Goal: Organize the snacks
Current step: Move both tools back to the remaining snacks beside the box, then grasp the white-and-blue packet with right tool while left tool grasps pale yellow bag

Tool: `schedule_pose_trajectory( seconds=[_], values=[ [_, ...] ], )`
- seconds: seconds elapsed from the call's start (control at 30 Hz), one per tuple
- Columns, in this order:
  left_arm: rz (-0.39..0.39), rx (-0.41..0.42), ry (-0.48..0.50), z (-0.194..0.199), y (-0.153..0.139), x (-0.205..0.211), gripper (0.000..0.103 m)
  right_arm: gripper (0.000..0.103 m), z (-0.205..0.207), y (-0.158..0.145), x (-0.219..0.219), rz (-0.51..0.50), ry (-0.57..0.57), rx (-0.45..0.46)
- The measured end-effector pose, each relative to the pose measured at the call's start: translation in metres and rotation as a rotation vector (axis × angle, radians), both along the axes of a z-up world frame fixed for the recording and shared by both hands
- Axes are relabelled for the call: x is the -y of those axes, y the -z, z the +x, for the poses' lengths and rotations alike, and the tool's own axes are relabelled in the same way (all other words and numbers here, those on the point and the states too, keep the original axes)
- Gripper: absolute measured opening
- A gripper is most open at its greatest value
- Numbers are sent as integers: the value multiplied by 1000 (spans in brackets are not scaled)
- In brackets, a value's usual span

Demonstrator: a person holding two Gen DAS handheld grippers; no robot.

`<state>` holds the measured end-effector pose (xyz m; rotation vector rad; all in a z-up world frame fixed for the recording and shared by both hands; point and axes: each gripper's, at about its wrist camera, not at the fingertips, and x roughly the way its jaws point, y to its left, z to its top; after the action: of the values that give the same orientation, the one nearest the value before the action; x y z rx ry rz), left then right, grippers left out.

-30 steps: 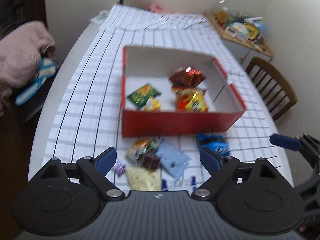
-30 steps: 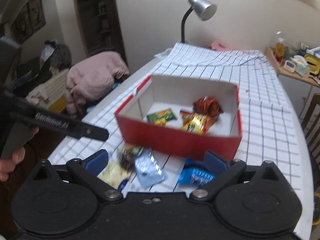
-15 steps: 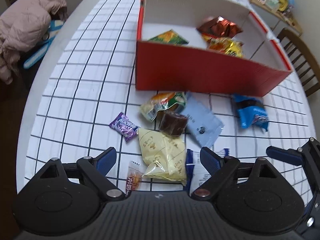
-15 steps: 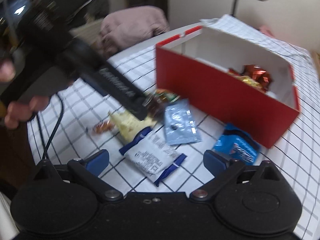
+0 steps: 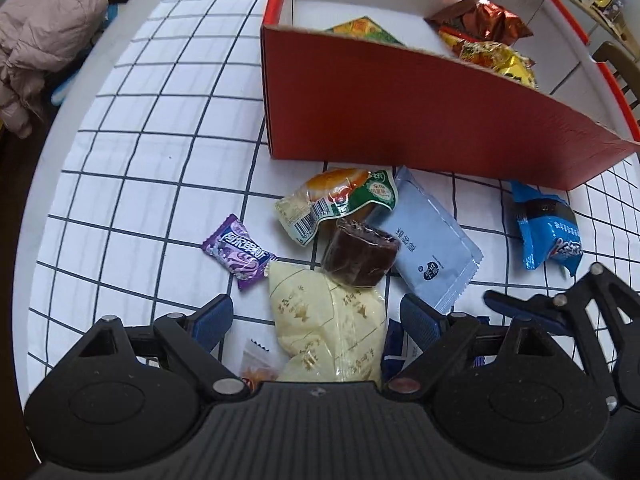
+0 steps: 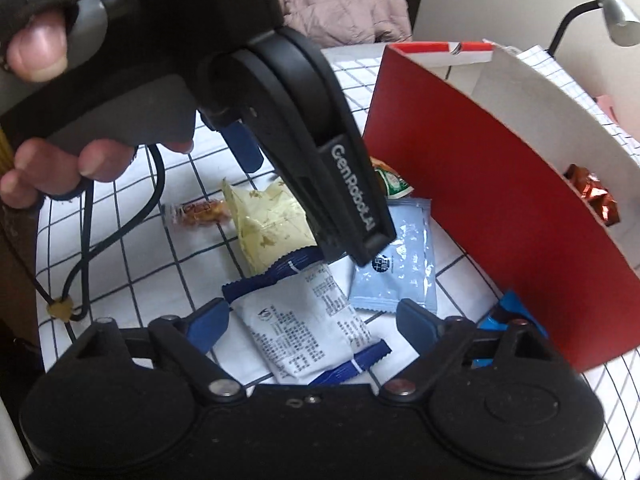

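Observation:
Loose snacks lie on the checked cloth before a red box. My left gripper is open, low over a pale yellow packet, its fingers either side of it. A brown cake, a green-orange packet, a purple candy, a light blue sachet and a blue packet lie beyond. My right gripper is open over a white and blue packet. The left gripper's body hides part of the yellow packet in the right wrist view.
The red box holds several snacks, among them a foil packet. A small orange candy lies at the left. A pink jacket sits off the table's left edge. A desk lamp stands at the back.
Both grippers have dropped lower and closer to the loose snacks. The left now straddles the yellow packet; the right now straddles the white and blue packet.

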<state>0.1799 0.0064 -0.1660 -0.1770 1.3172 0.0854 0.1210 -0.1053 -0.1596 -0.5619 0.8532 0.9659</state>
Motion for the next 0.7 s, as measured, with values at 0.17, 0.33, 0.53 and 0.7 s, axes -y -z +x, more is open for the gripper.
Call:
schedule_pose_trajectory(
  seconds=[0.17,0.33,0.53,0.7],
  values=[
    [-19,-31,-5,8,7,-1,91,84,8,4,-4,3,-45,-57],
    [-23,-34,-10,8,10,-1,89,75,4,9,-8,-20,-68,-56],
    [-25,-25,-9,7,7,-1,73,65,2,8,-16,-42,-72,-36],
    [-32,-18,13,1,2,-3,59,57,-7,5,-19,-52,-37,-31]
  ],
)
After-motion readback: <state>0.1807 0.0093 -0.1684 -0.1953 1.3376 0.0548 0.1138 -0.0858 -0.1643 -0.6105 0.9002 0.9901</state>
